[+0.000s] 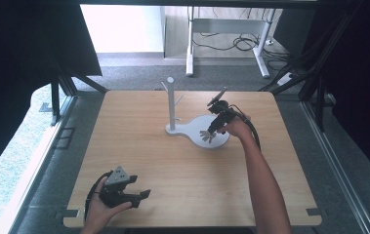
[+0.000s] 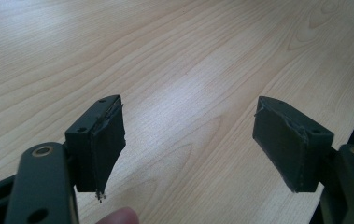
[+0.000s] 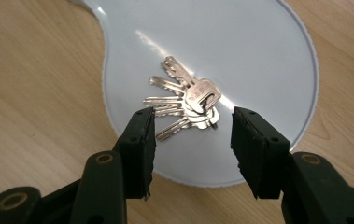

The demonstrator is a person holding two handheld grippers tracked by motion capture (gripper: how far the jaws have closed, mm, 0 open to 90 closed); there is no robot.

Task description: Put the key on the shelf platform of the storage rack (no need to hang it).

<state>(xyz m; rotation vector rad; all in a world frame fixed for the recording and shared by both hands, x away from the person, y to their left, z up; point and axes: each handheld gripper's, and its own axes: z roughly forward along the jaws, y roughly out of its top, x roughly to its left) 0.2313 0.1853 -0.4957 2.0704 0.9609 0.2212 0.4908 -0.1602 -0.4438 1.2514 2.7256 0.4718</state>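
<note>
- Standing near the far middle of the light wooden table point(image 1: 182, 165), the white stand with an upright post and round tray point(image 1: 199, 127) holds a bunch of silver keys point(image 1: 206, 136); the right gripper point(image 1: 215, 127) hovers over them, while the left gripper point(image 1: 141, 194) sits well nearer the person.
- Left gripper view: jaws released, spread over bare tabletop point(image 2: 174, 70).
- Right gripper view: jaws released just above the stand's tray point(image 3: 240, 51), the keys point(image 3: 188, 100) lying beyond them.

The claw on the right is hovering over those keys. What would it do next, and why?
Probably ease the right gripper down and close on the bunch of keys. Its jaws stand open on either side of the bunch, which lies loose on the white stand base, not yet gripped.
</note>
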